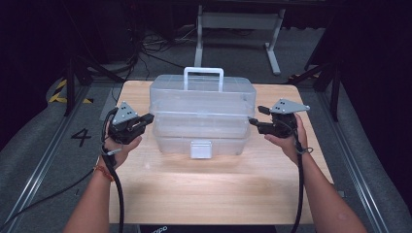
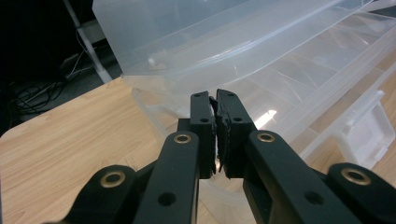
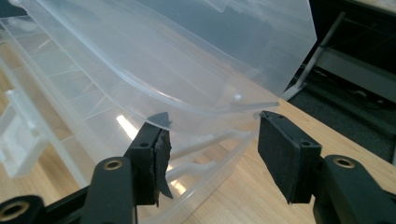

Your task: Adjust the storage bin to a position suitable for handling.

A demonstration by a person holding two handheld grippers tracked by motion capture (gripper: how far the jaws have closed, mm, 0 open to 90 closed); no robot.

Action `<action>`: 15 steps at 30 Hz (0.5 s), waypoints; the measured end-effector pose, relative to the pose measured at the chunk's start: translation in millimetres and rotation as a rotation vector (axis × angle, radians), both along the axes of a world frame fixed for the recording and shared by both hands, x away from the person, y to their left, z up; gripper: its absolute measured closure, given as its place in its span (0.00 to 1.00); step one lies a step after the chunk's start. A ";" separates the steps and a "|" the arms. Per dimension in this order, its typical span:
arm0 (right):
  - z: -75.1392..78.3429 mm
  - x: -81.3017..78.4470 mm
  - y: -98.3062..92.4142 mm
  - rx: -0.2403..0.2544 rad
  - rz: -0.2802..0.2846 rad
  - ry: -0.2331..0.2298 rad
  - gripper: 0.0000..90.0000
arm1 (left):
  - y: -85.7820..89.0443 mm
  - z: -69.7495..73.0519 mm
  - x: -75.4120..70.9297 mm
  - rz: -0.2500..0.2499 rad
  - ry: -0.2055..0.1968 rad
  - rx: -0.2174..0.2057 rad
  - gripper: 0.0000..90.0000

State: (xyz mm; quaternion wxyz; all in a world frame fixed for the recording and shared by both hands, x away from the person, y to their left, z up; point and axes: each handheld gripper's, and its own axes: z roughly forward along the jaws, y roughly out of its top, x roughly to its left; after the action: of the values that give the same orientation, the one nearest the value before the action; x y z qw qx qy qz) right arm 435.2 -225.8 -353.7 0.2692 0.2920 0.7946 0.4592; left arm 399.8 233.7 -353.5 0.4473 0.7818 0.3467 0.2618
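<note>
Box work is centring on the table: the clear tiered case is sitting at the middle, handle at twelve o'clock, latch at six. At nine o'clock the left gripper is resting against the box's side with its jaws pressed together on nothing. At three o'clock the right gripper is standing spread, the lid's edge lying between its pads without touching. Closing squarely on that rim, while the left is bracing the box, looks the sound way to grip it.
</note>
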 end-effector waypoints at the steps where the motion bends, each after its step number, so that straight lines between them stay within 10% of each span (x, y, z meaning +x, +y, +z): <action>1: -0.2 0.4 0.3 0.006 -0.002 -0.003 0.51 | 0.2 0.7 0.1 0.000 -0.003 -0.001 0.95; 15: 6.1 10.3 5.9 0.105 -0.041 -0.068 0.64 | 19.9 2.8 -17.6 0.023 -0.037 0.012 0.90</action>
State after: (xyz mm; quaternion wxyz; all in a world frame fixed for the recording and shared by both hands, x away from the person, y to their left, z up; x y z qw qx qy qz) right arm 445.5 -220.0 -347.5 0.2896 0.3060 0.7538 0.5042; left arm 382.3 253.6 -350.6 0.4461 0.7753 0.3458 0.2833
